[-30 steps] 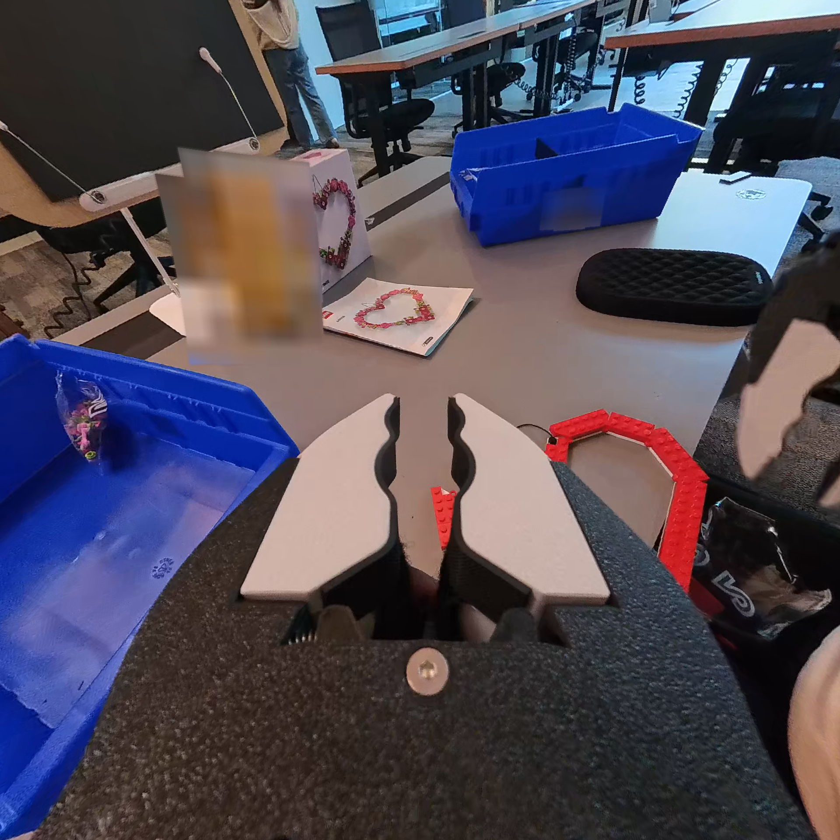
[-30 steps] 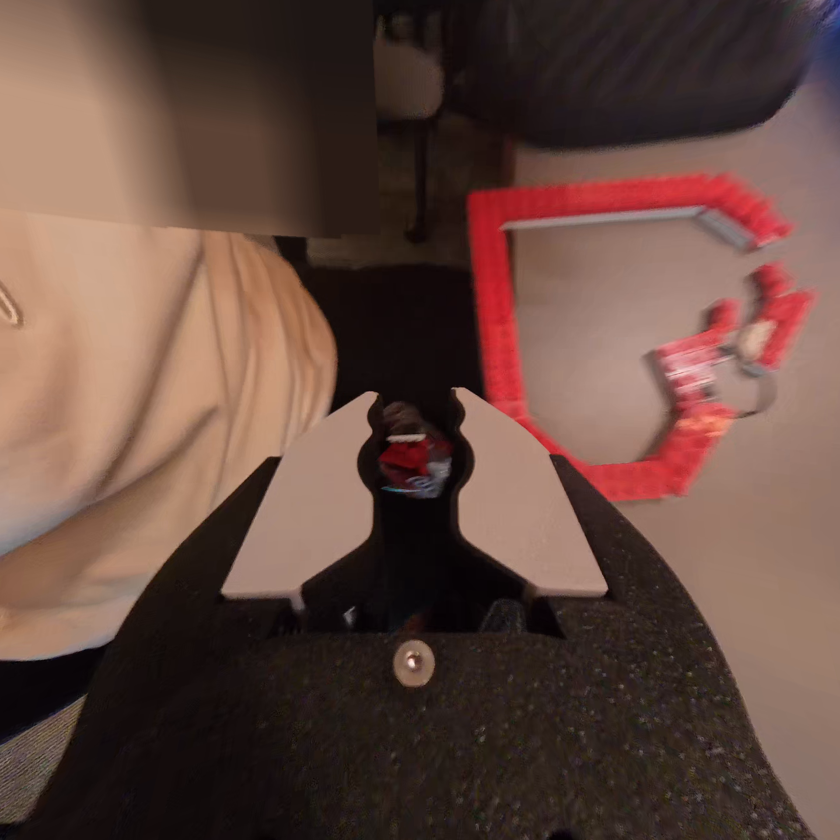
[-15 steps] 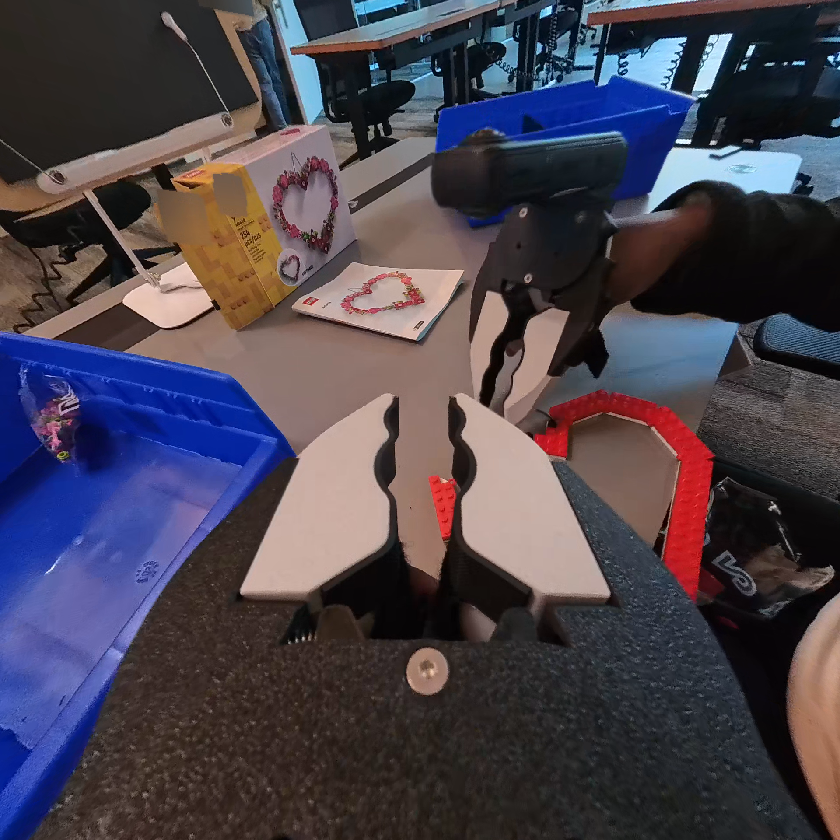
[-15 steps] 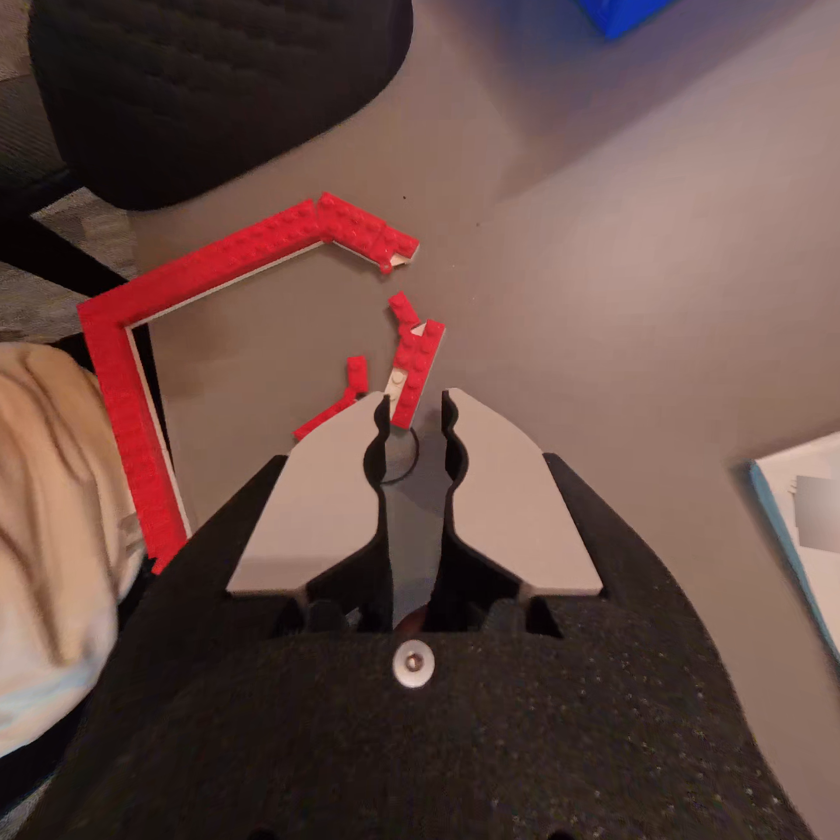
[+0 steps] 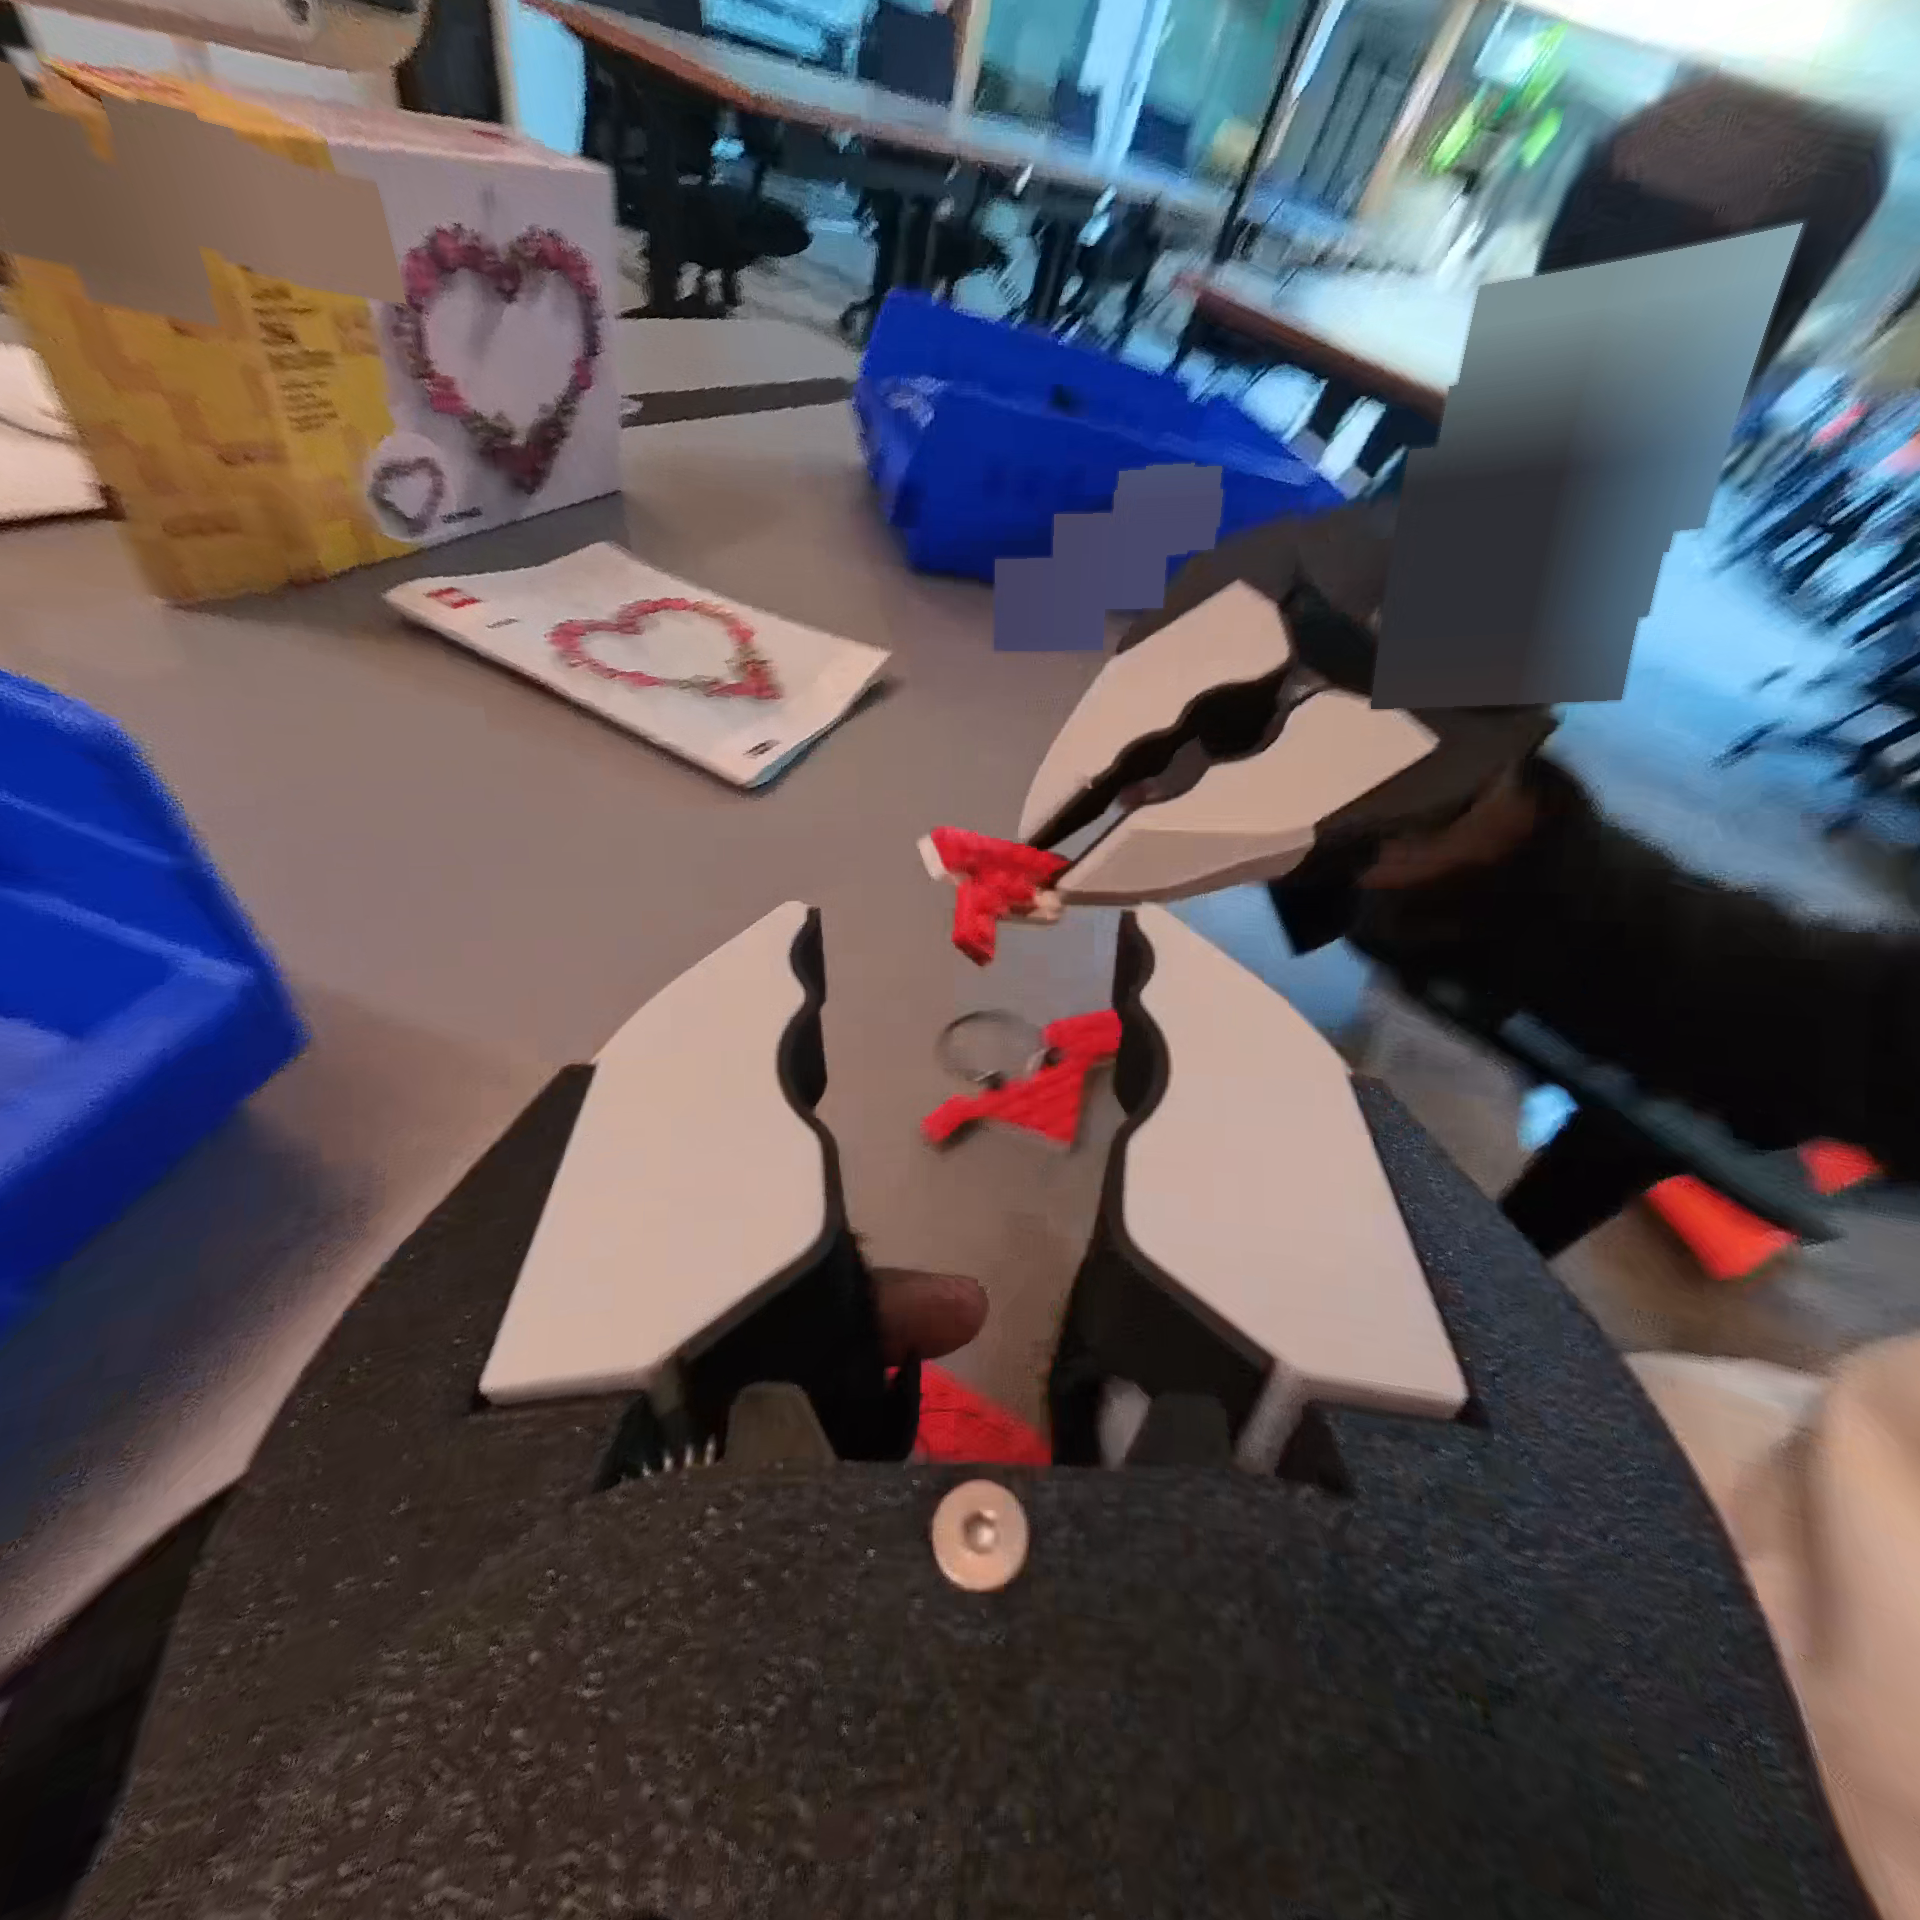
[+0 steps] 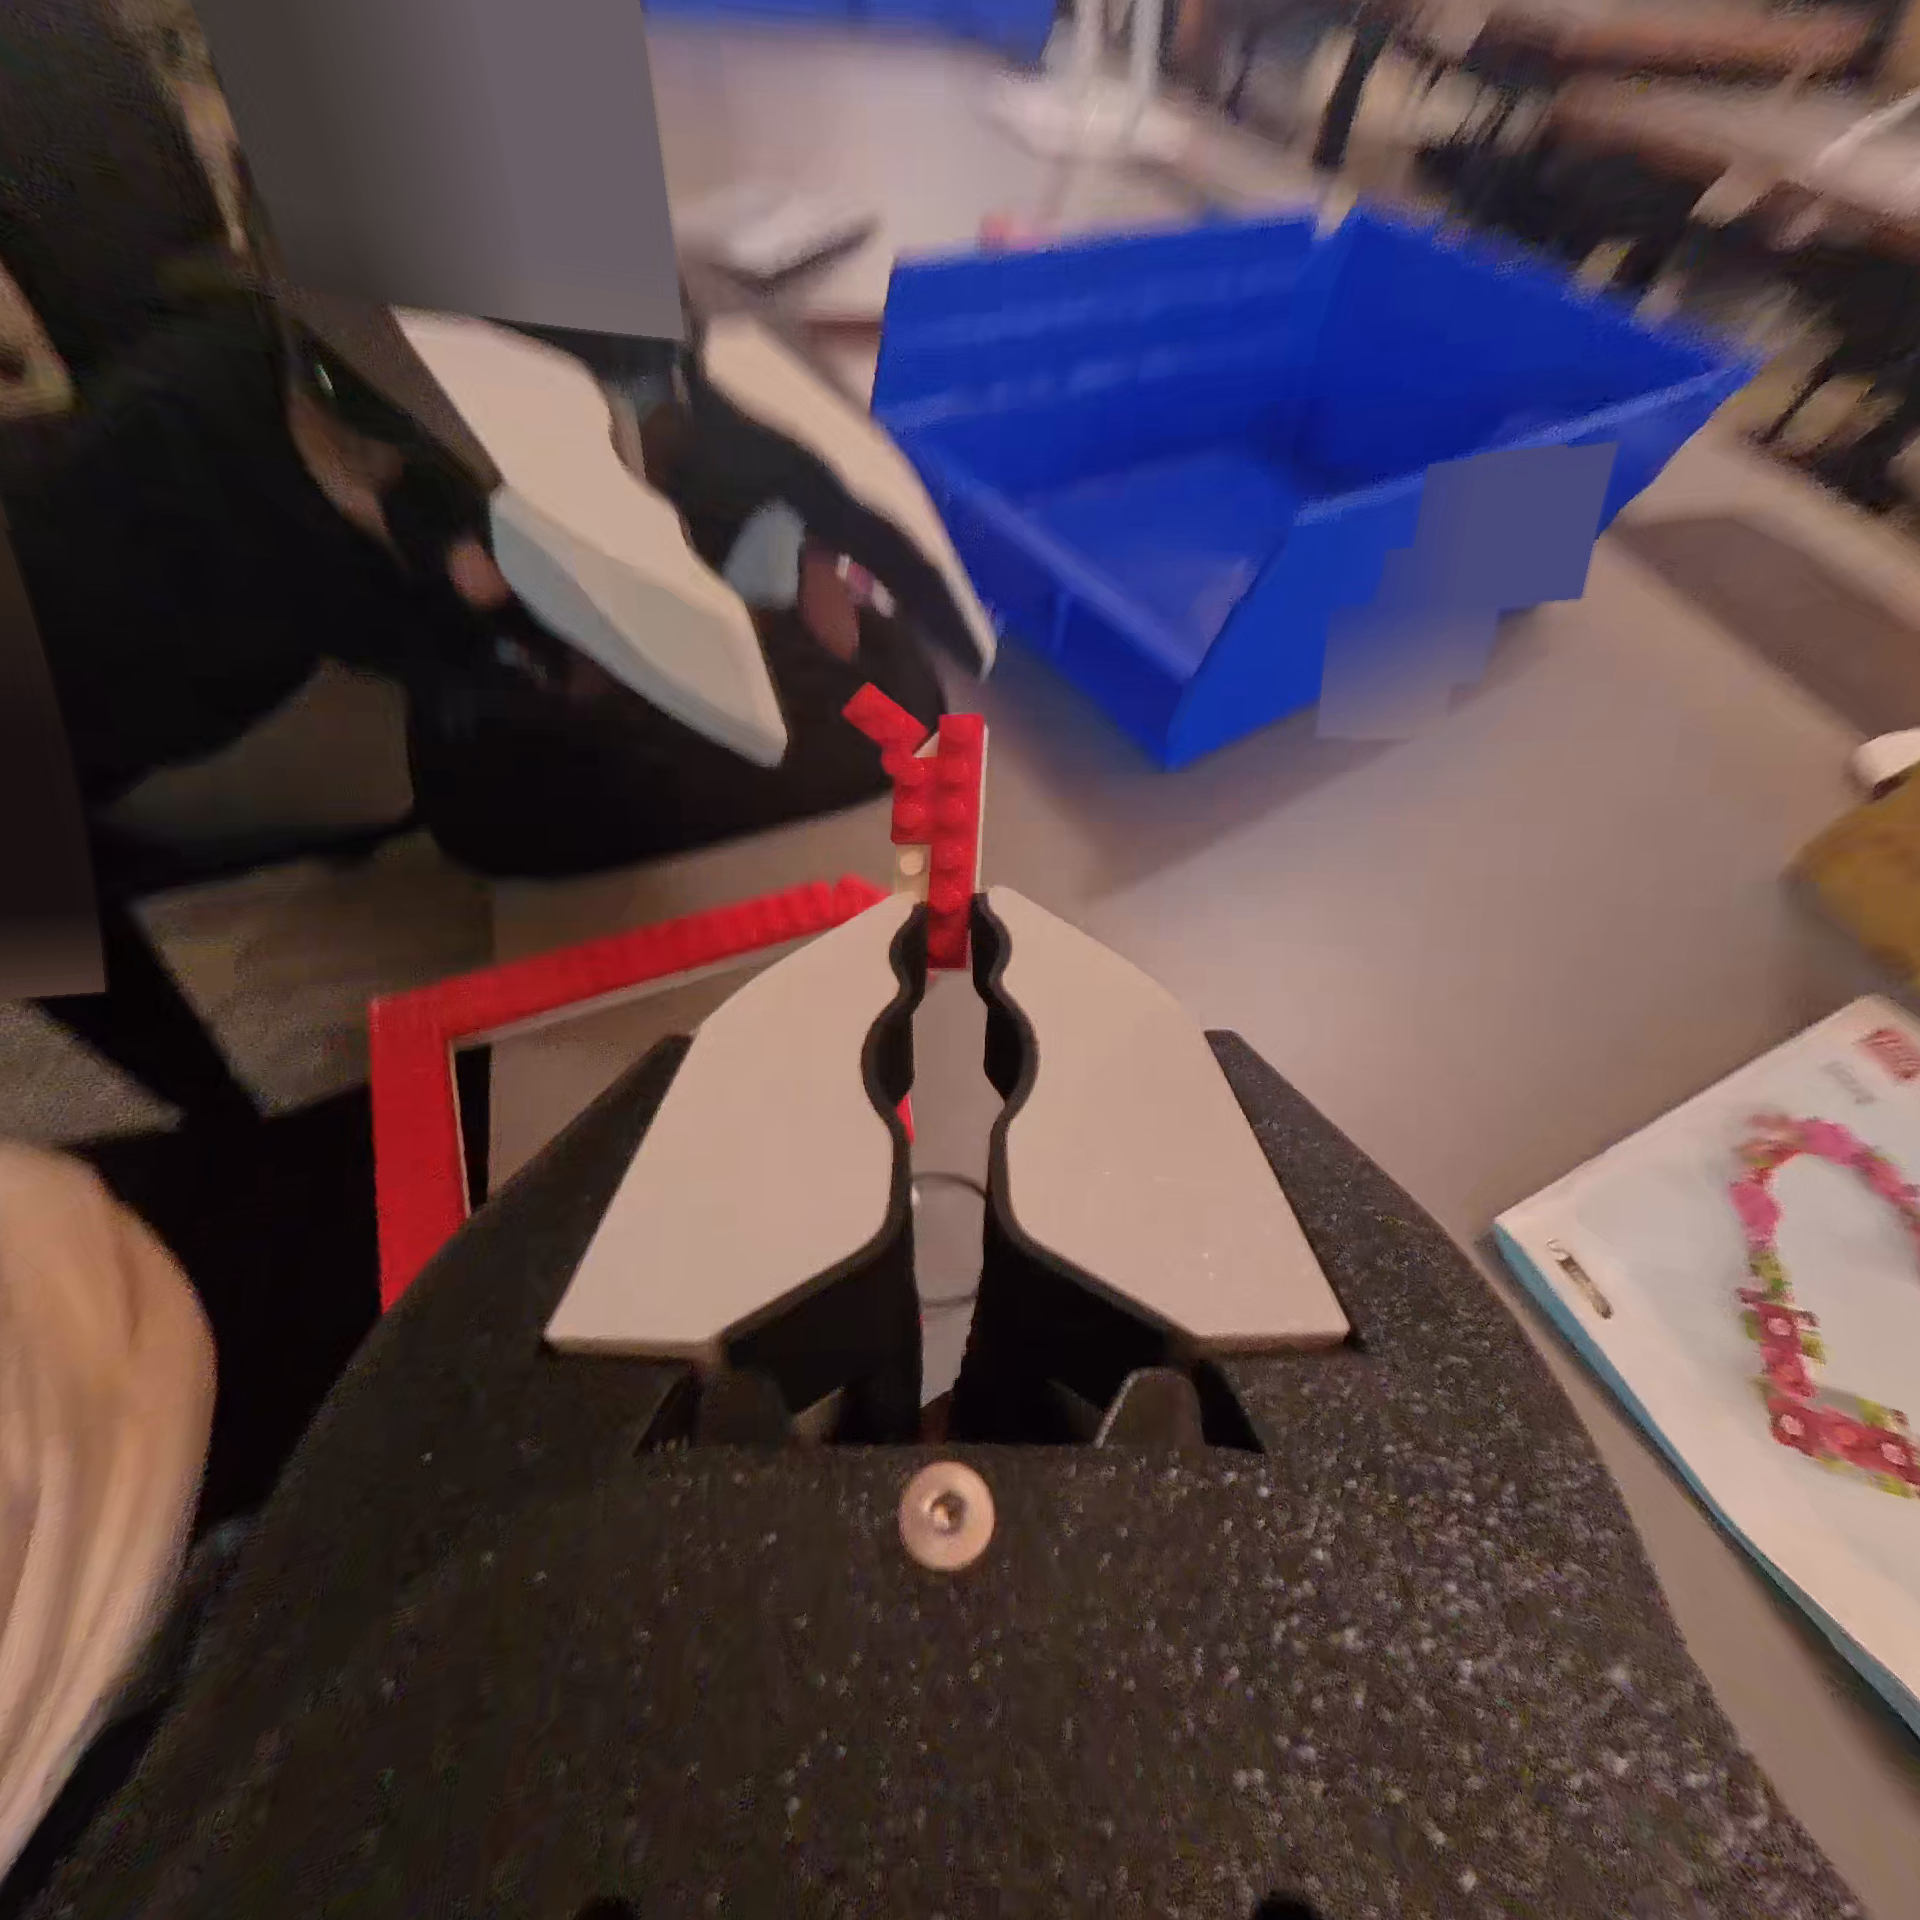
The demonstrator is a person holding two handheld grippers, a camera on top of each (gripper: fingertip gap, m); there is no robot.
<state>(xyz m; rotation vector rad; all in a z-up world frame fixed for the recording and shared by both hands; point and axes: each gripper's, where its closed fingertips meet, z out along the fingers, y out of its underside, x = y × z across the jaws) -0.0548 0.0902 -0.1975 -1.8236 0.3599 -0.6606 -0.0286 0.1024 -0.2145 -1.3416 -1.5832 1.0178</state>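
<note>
Only right claw (image 6: pixel 943 914) grips red brick piece (image 6: pixel 951 821); booklet (image 6: pixel 1766 1299) logo blurred.

Lighting: even indoor light, moderate; brightest at the windows (image 5: pixel 1195 94) in the upper background of the left wrist view, which were washed out pale blue. Right wrist view dimmer and warmer. Shadows: soft, faint on the grey surface (image 5: pixel 436 810). Blur: heavy motion smear across both backgrounds and the blue bin (image 6: pixel 1226 457); each view's own gripper body stayed sharp. Distortion: wide-angle bending toward the edges.
</note>
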